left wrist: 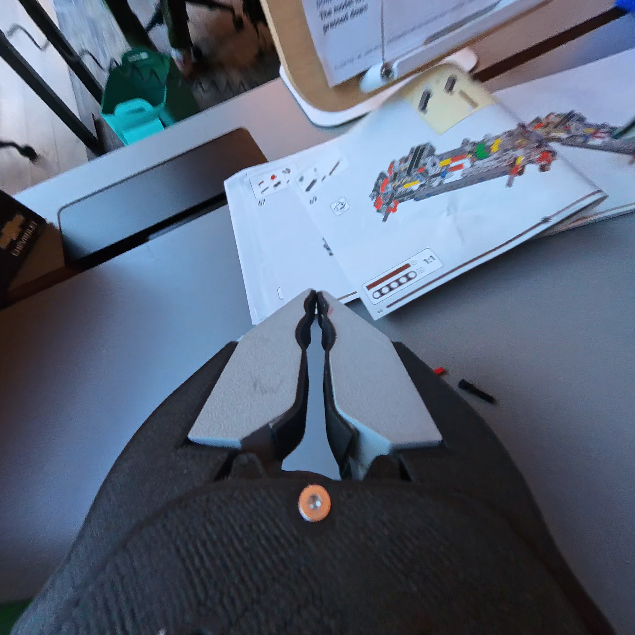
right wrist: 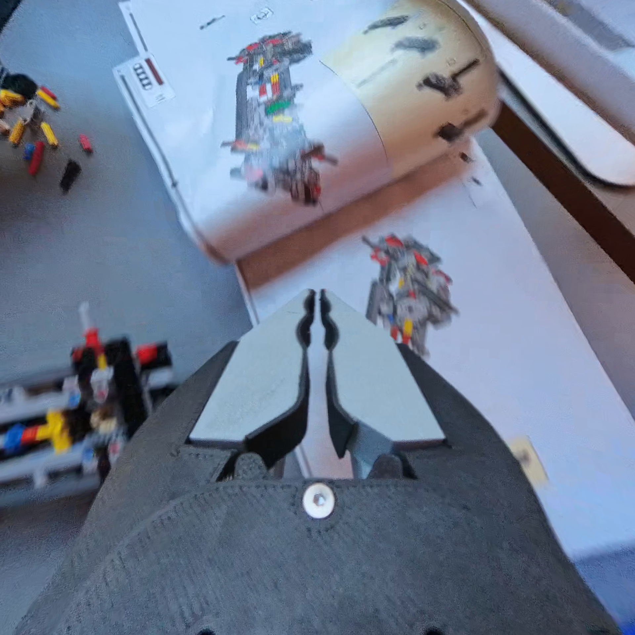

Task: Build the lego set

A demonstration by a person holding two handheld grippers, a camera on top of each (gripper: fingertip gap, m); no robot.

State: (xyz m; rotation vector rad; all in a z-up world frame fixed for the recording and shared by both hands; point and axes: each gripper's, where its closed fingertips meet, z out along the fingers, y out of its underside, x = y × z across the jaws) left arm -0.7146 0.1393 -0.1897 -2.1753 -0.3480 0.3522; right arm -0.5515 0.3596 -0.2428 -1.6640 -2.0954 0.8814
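My left gripper (left wrist: 316, 293) is shut with its black pads touching; nothing shows between them. It hovers over the grey table (left wrist: 137, 343) at the near edge of an open instruction booklet (left wrist: 429, 223). My right gripper (right wrist: 316, 292) is shut but for a thin slit at the tips, and nothing shows in it. It hovers over the booklet's flat white page (right wrist: 515, 360), next to a printed model picture. Another page (right wrist: 275, 144) curls up beyond it. A partly built brick model (right wrist: 89, 395) lies to its left.
A small black pin (left wrist: 476, 390) and a red piece (left wrist: 438, 370) lie on the table. Loose yellow, red and black bricks (right wrist: 37, 123) lie at far left. A wooden book stand (left wrist: 309, 79), a dark flat tray (left wrist: 154, 192) and a black box (left wrist: 20, 247) stand behind. The tips of one gripper are about 30 centimetres away from the tips of the other. The left tips stand about 15 centimetres off the small black pin (left wrist: 476, 390). It turns up in the right wrist view (right wrist: 71, 176) as well.
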